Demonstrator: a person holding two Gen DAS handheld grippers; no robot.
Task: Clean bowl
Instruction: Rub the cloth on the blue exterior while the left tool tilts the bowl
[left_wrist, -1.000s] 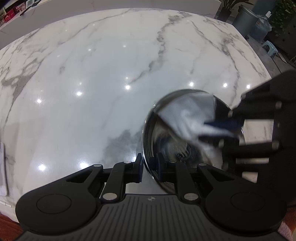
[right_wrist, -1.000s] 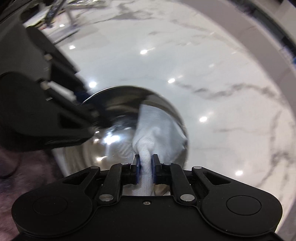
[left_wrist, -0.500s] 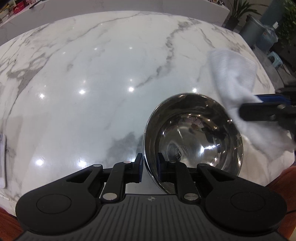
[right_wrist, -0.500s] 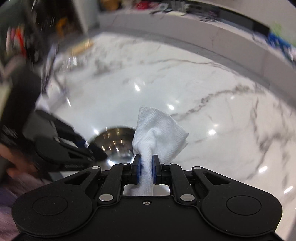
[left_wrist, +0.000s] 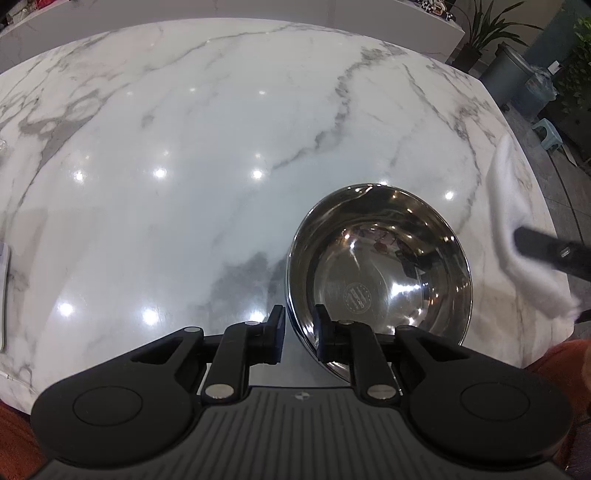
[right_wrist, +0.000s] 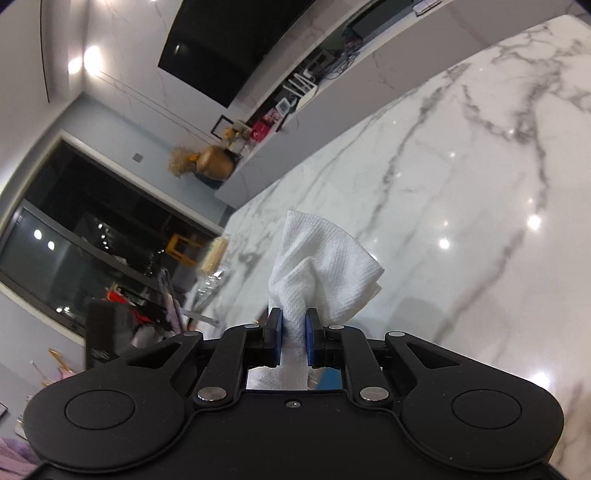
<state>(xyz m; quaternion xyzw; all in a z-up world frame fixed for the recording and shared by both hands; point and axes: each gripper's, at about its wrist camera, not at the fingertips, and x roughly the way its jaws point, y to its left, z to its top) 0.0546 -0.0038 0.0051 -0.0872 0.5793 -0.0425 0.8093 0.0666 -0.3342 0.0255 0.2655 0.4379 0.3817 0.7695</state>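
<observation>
Steel bowl (left_wrist: 380, 273) sits on marble table (left_wrist: 184, 166), interior shiny with reflections. Left gripper (left_wrist: 299, 332) clamps its near rim. Right gripper (right_wrist: 293, 339) pinches a white paper towel (right_wrist: 321, 269), held beside the bowl.

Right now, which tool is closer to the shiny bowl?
Left. The left tool grips the bowl by its near rim. The right tool, holding the paper towel, is off to the bowl's right, apart from it.
</observation>
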